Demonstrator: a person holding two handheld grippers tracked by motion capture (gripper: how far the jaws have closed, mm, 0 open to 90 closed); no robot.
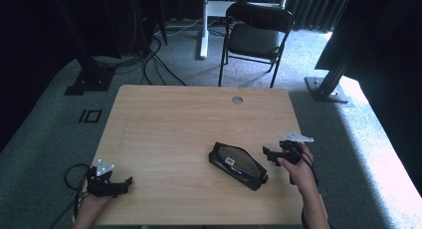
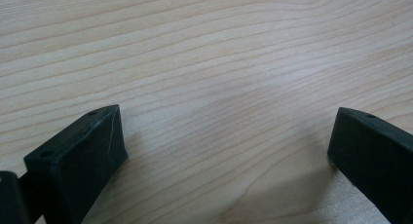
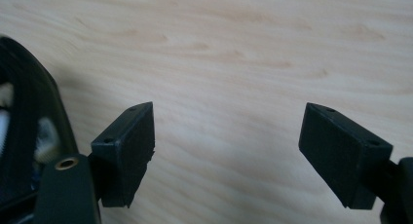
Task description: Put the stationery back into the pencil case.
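A: Right claw (image 1: 269, 154) gapes wide, empty, just beside the black pouch (image 1: 238, 165) lying on the worktop (image 1: 174, 119).

B: Left claw (image 1: 124, 183) open, empty, well apart. Risk: a one-sided nudge could slide the pouch away.

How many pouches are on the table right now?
1: the black pouch lies right of the table's middle, just left of the right gripper, whose jaws stand open and empty. None seems hidden.
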